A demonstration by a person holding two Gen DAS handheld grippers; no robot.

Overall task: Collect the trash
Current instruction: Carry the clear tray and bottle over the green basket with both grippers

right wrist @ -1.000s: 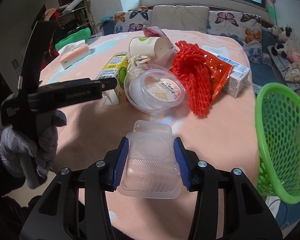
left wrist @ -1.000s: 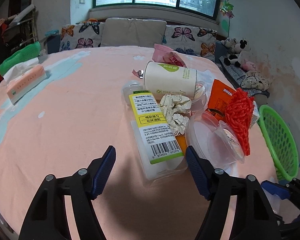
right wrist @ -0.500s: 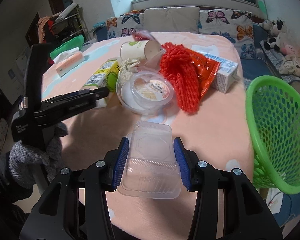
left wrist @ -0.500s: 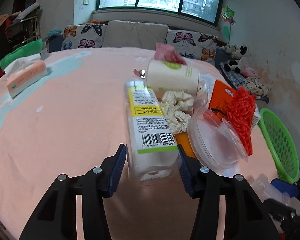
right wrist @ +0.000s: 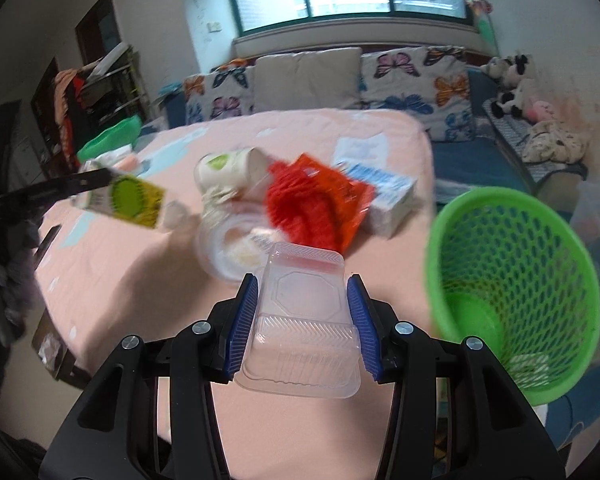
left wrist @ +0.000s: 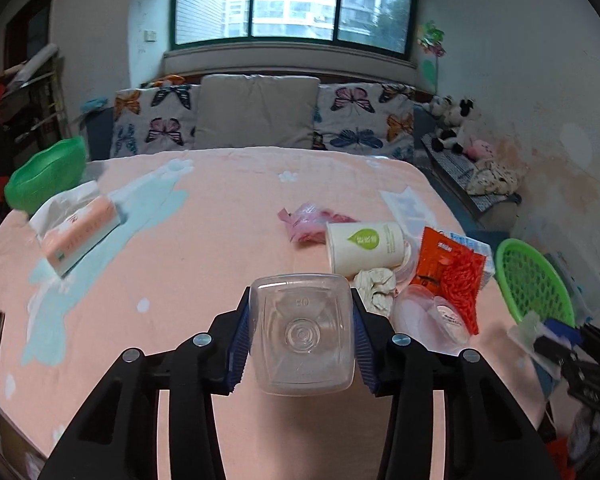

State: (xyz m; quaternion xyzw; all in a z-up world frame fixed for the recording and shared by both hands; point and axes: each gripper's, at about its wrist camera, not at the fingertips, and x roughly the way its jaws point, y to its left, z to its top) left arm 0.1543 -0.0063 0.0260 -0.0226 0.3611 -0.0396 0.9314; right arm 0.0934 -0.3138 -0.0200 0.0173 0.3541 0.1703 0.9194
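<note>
My left gripper (left wrist: pixel 300 340) is shut on a clear plastic bottle (left wrist: pixel 302 336), seen bottom-on and lifted off the table; the bottle's yellow-green label shows in the right wrist view (right wrist: pixel 134 200). My right gripper (right wrist: pixel 304 320) is shut on a clear plastic clamshell box (right wrist: pixel 300 328) held above the table edge, just left of the green mesh basket (right wrist: pixel 512 280). On the pink table (left wrist: pixel 204 240) lie a paper cup (left wrist: pixel 364 246), crumpled paper (left wrist: pixel 374 286), a round clear lid (left wrist: pixel 428 320), a red mesh net (left wrist: pixel 462 280) and an orange packet (left wrist: pixel 436 256).
A pink bag (left wrist: pixel 312 222) lies behind the cup. A tissue pack (left wrist: pixel 80 236) and a green tub (left wrist: pixel 46 176) sit at the table's left. A white-blue carton (right wrist: pixel 388 196) lies near the right edge. A sofa with butterfly cushions (left wrist: pixel 256 116) stands behind.
My left gripper closed on the bottle and lifted it off the table, tipping it end-on. My right gripper rose with the clamshell box and moved closer to the green basket.
</note>
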